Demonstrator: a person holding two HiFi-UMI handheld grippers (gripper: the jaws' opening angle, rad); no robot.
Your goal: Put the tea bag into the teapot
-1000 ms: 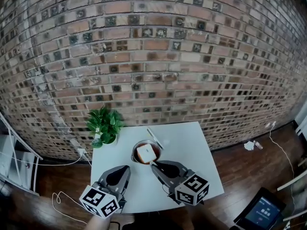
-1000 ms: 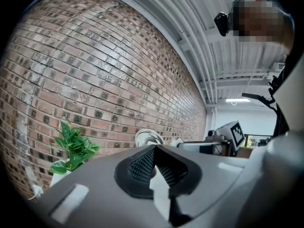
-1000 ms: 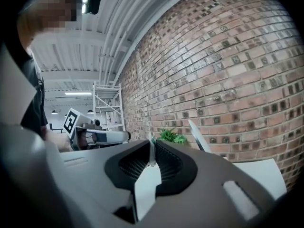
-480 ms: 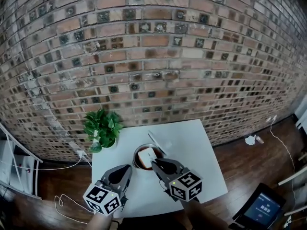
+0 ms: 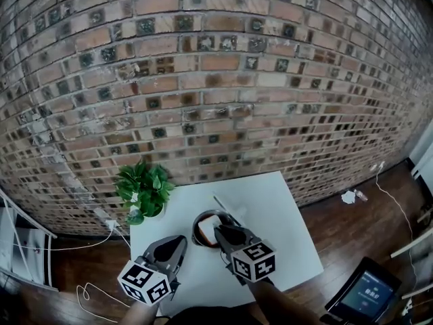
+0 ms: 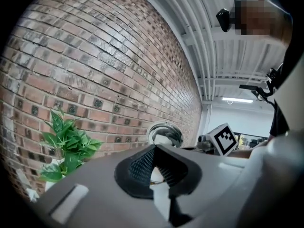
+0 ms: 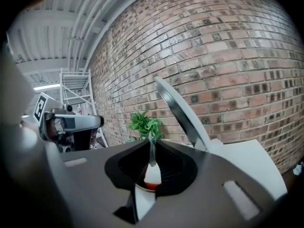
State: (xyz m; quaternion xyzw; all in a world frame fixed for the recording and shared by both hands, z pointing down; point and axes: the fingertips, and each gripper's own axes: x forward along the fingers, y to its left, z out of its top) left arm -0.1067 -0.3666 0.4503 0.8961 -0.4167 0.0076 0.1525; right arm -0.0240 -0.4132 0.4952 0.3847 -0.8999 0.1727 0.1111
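Note:
The teapot (image 5: 201,223) stands mid-table with dark reddish liquid inside and its metal lid (image 7: 181,112) tipped up. My right gripper (image 5: 219,233) reaches over the pot's rim from the near side. It is shut on the top of the white tea bag (image 7: 152,175), which hangs down from the jaws into the pot's mouth. In the head view the gripper hides the bag. My left gripper (image 5: 180,239) rests low over the table, left of the pot and apart from it, jaws together with nothing between them. The left gripper view shows the shiny lid (image 6: 165,134) just ahead.
A small potted plant (image 5: 143,189) stands at the far left corner of the white table (image 5: 284,229), against the brick wall. A wooden floor with cables lies around the table, with a screen (image 5: 369,298) at lower right.
My right gripper has moved forward and down over the teapot, so the tea bag went from hanging above the rim to inside the mouth. The left gripper stayed put.

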